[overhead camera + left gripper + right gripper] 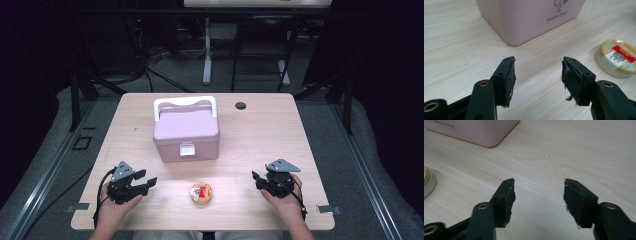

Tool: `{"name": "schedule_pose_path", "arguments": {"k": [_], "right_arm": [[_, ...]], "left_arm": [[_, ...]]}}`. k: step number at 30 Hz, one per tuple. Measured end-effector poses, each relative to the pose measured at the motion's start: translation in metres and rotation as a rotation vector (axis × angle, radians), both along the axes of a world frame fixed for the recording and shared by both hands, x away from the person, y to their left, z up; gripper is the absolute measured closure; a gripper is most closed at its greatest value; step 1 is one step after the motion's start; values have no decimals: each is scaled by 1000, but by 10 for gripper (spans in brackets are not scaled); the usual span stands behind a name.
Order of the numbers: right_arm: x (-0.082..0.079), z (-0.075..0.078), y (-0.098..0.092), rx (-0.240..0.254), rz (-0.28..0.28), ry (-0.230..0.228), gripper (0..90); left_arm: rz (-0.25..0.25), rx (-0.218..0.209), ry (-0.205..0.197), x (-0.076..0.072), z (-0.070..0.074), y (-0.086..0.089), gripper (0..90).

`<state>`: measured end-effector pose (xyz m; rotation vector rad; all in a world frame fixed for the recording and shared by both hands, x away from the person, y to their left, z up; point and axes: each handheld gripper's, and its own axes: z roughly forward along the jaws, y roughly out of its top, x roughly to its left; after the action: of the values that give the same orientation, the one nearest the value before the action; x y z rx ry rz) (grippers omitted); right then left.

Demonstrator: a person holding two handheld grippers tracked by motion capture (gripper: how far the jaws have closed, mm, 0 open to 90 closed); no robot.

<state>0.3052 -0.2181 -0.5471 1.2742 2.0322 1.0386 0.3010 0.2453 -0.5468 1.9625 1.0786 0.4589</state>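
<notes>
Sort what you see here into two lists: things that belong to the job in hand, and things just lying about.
Job in hand:
- round tin, lying between the two tools
- pink box, lid shut
- left tool, open
- right tool, open

Lying about:
- table with its cable hole
- desk legs and cables behind

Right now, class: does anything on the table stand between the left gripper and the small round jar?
Nothing visible does. The left gripper is open and empty, with bare table between it and the small round jar. The pink box stands farther back, off that path.
</notes>
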Motion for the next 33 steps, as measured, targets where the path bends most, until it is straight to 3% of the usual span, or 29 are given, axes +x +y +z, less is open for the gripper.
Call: {"name": "schedule_pose_path", "arguments": {"k": [4, 7, 13, 16, 20, 26, 30, 33], "right_arm": [[2, -7, -7, 31, 22, 36, 466], [1, -8, -6, -4, 30, 33, 442], [-2, -7, -3, 0, 34, 35, 436], [-2, -9, -2, -16, 31, 47, 427], [0, -9, -4, 11, 32, 54, 423], [-2, -7, -2, 27, 54, 50, 439], [-4, -6, 0, 45, 70, 55, 443], [-4, -5, 3, 51, 72, 53, 444]], "left_arm": [[7, -18, -14, -1, 0, 2, 496], [-11, -6, 6, -3, -2, 2, 512], [-29, -10, -5, -7, 0, -1, 512], [-35, -9, 8, -6, 0, -3, 512], [-37, -9, 20, -4, -2, -4, 509], [-55, -4, 6, -8, 1, -9, 513], [-86, -20, 29, -9, 1, -12, 552], [-111, -8, 37, -10, 1, -17, 612]]}}
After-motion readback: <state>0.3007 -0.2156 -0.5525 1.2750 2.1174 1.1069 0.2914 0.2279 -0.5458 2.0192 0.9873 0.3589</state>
